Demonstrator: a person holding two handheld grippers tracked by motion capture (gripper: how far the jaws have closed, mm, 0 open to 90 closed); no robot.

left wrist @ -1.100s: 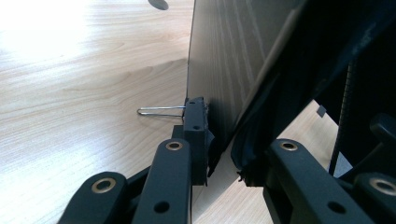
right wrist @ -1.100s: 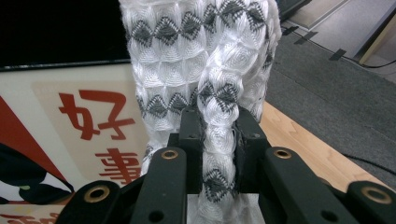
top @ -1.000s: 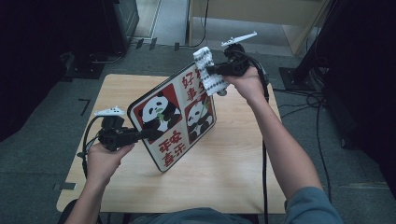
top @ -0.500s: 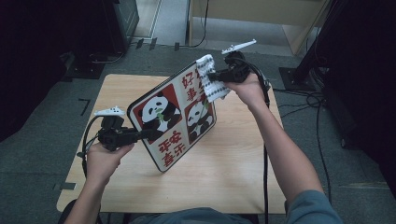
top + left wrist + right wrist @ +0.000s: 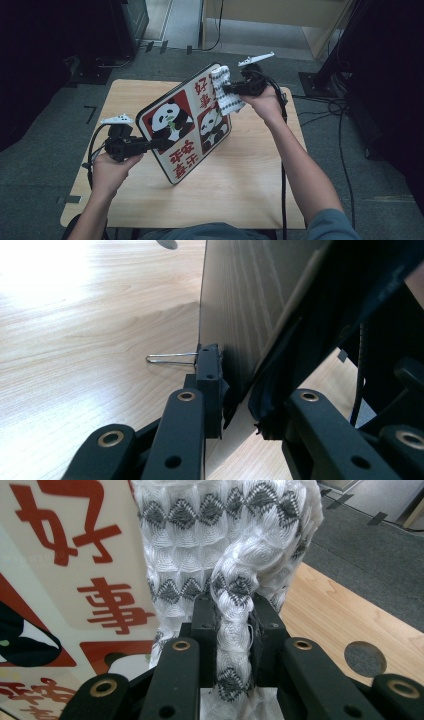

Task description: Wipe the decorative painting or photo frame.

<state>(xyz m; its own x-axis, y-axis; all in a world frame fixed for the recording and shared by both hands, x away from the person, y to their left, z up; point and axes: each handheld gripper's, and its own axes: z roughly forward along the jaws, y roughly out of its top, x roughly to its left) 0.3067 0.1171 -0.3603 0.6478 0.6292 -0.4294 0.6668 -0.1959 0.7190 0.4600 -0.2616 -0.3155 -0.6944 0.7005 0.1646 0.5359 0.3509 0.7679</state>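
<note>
Panda board propped on edge and held steady for wiping

The panda board [image 5: 187, 127] stands tilted on its lower corner near the middle of the tabletop [image 5: 240, 195], printed face turned toward the person so the whole surface can be reached. The left gripper [image 5: 150, 145] is clenched on the board's left edge, apparently to brace it upright and stop it sliding under pressure; in the left gripper view its jaws pinch the thin panel [image 5: 250, 305] from both sides. The right gripper [image 5: 226, 90] grasps a bunched white-and-grey knitted cloth [image 5: 225, 545] and presses it against the board's upper right corner, toward the tabletop's far edge, where wiping seems to be under way.
</note>
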